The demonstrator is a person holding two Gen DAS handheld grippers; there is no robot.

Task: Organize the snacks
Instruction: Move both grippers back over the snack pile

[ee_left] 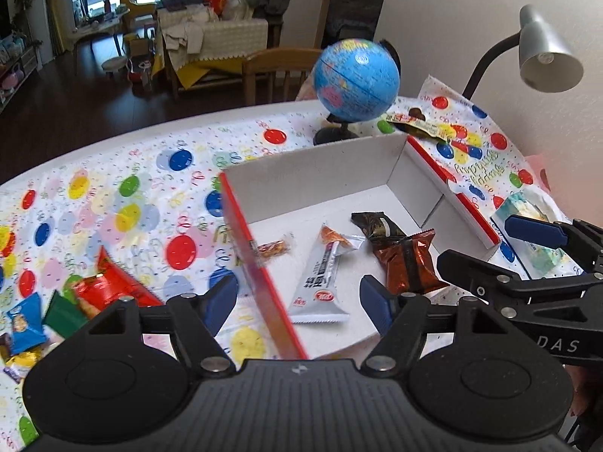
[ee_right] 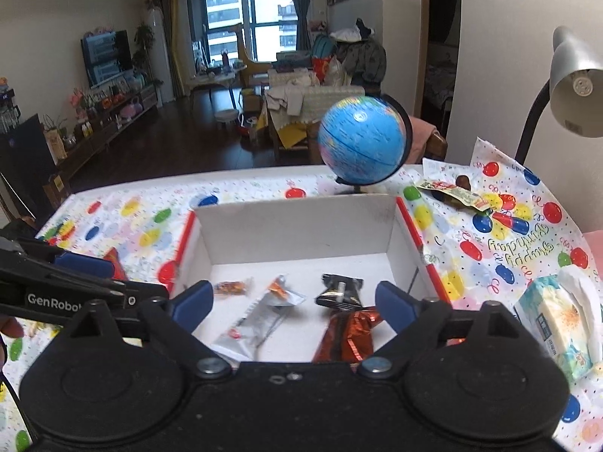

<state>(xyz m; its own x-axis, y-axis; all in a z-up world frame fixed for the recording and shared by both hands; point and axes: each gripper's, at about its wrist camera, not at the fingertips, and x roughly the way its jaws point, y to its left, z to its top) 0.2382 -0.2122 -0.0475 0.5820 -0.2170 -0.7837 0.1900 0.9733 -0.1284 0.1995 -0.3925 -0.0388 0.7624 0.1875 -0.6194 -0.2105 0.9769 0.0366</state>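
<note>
- On the tablecloth (ee_left: pixel 124 203) left of the box lies a loose heap of snacks (ee_left: pixel 56 312): a blue packet, a green one, a red one, and some gold-wrapped pieces at the edge of the left wrist view.
- The left gripper (ee_left: pixel 297 301) hangs above the box's red left wall, jaws apart, nothing between the blue pads — the wall passes under the gap.
- The box (ee_left: pixel 320 167) is a shallow white cardboard tray with red outer sides, open at the top, and holds four snacks on its floor.
- Farthest left inside, a small clear candy packet (ee_left: pixel 273 248) lies close to the left wall.
- Next, a long silver bar (ee_left: pixel 320 282), its long axis running from the near edge up toward the back wall, the orange-printed end pointing away.
- Then a dark brown wrapper (ee_left: pixel 377 224), tilted, one end touching the orange foil pack (ee_left: pixel 407 263) that lies nearer the front.
- The right gripper (ee_right: pixel 294 301) hovers over the near part of the box, jaws wide apart and empty.
- Right of the box, a tissue pack (ee_right: pixel 557 324) rests on the cloth; behind the box stand a globe (ee_right: pixel 361 143) and one more flat packet (ee_right: pixel 452 190).
- A grey lamp (ee_right: pixel 573 79) leans over the far right.
</note>
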